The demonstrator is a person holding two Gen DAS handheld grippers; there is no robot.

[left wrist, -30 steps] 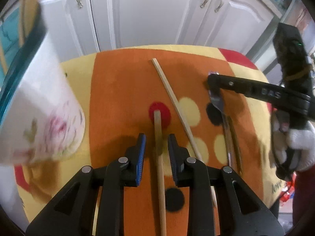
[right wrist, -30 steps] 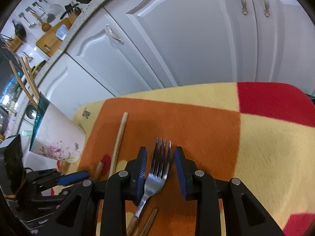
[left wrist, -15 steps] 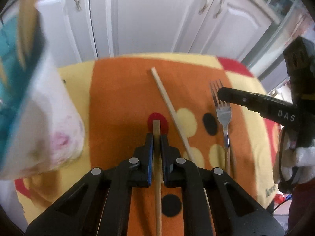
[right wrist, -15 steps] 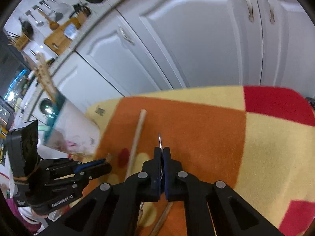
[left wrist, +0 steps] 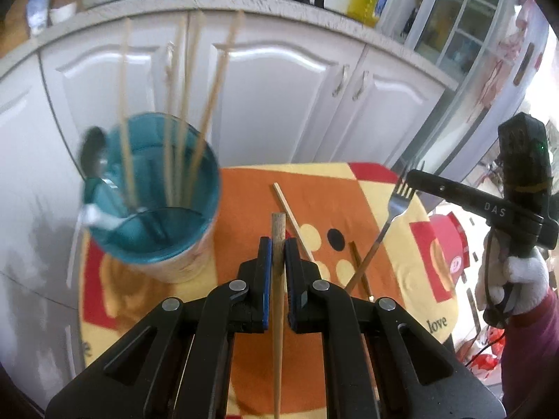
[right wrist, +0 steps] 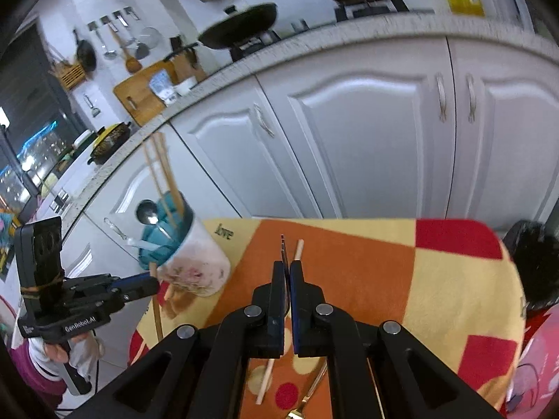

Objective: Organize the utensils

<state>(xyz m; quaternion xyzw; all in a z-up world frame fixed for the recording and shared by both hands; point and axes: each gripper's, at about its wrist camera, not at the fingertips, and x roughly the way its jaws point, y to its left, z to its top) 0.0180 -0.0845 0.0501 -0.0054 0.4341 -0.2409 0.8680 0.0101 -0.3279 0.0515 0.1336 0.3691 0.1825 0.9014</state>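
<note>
Kitchen table (left wrist: 244,195): left gripper (left wrist: 278,255) pinching chopstick (left wrist: 278,314), tilted down.

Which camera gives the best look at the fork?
The left wrist view: the fork shows side-on, tines and handle, held in the right gripper. The right wrist view shows it only edge-on between the pads.
</note>
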